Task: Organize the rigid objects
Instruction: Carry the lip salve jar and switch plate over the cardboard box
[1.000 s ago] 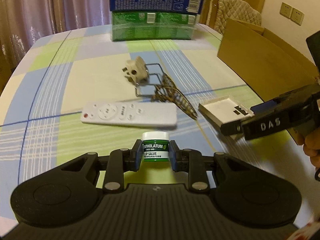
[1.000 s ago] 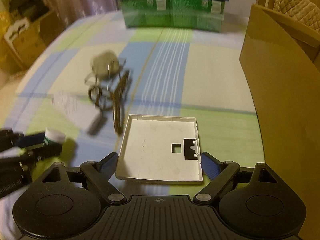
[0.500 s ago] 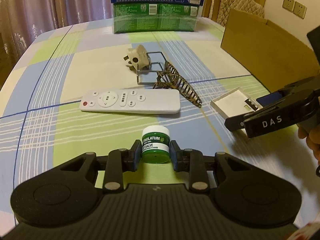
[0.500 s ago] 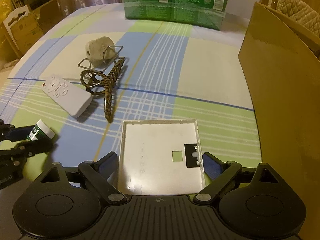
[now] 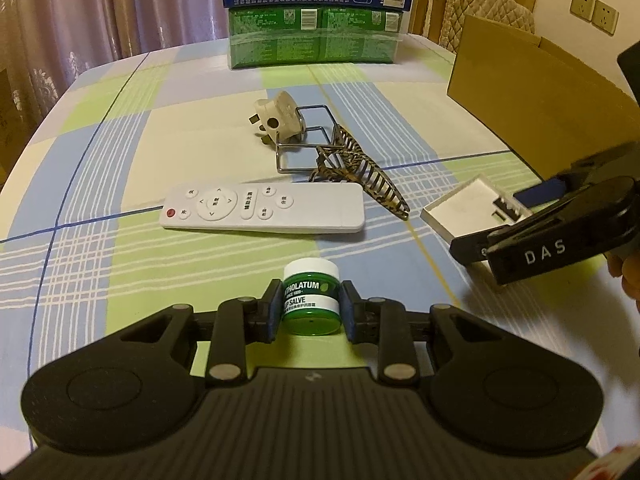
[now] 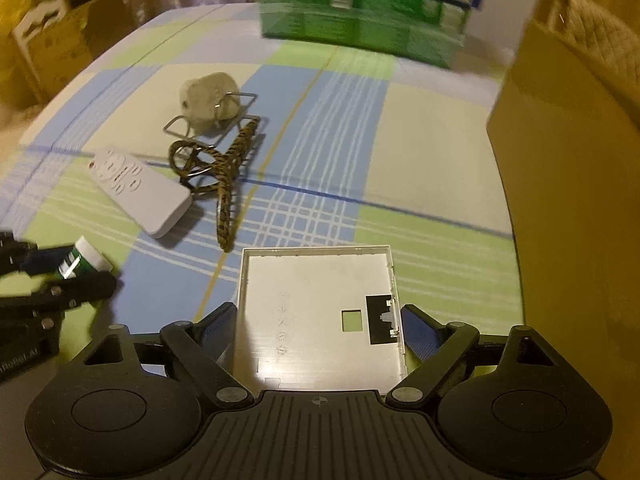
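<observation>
My left gripper (image 5: 311, 308) is shut on a small green lip salve jar (image 5: 311, 296) with a white lid, held just above the checked tablecloth. The jar also shows in the right wrist view (image 6: 82, 261). My right gripper (image 6: 318, 326) is open, its blue pads on either side of a flat white square plastic cover (image 6: 320, 312) lying on the table; I cannot tell if they touch it. The cover also shows in the left wrist view (image 5: 468, 208), with the right gripper (image 5: 520, 224) over it.
A white remote (image 5: 262, 208), a white plug adapter (image 5: 278, 118), a wire rack (image 5: 304, 140) and a brown patterned hair claw (image 5: 360, 172) lie mid-table. Stacked green and blue boxes (image 5: 316, 12) stand at the back. An open cardboard box (image 5: 540, 92) stands at the right.
My left gripper has risen slightly with the jar. My right gripper has moved forward so the white cover lies deeper between its open fingers.
</observation>
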Available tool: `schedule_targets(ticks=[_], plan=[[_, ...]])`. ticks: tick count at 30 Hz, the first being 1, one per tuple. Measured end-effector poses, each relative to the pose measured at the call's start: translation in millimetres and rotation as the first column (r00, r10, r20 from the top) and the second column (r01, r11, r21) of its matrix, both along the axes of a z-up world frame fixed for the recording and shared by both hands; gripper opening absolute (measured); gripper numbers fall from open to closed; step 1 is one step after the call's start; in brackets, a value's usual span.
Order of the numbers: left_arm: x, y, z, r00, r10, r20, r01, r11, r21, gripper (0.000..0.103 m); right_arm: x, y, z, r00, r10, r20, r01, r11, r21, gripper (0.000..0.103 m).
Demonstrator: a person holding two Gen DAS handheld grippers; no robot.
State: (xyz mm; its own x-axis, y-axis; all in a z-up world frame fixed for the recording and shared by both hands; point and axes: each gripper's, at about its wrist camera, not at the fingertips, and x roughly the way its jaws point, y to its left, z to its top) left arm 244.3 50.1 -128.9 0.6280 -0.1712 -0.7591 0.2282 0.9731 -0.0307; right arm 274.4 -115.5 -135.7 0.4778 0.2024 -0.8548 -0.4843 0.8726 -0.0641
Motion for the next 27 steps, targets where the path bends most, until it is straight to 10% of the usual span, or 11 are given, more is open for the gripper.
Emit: schedule_targets(ticks=[27], plan=[[-40.5, -35.1, 57.8, 0.996, -0.013, 0.087, 0.006, 0.997, 0.077, 0.025, -47.2, -40.5, 84.0, 0.974, -0.13, 0.184, 0.092, 0.976, 0.199, 0.084]])
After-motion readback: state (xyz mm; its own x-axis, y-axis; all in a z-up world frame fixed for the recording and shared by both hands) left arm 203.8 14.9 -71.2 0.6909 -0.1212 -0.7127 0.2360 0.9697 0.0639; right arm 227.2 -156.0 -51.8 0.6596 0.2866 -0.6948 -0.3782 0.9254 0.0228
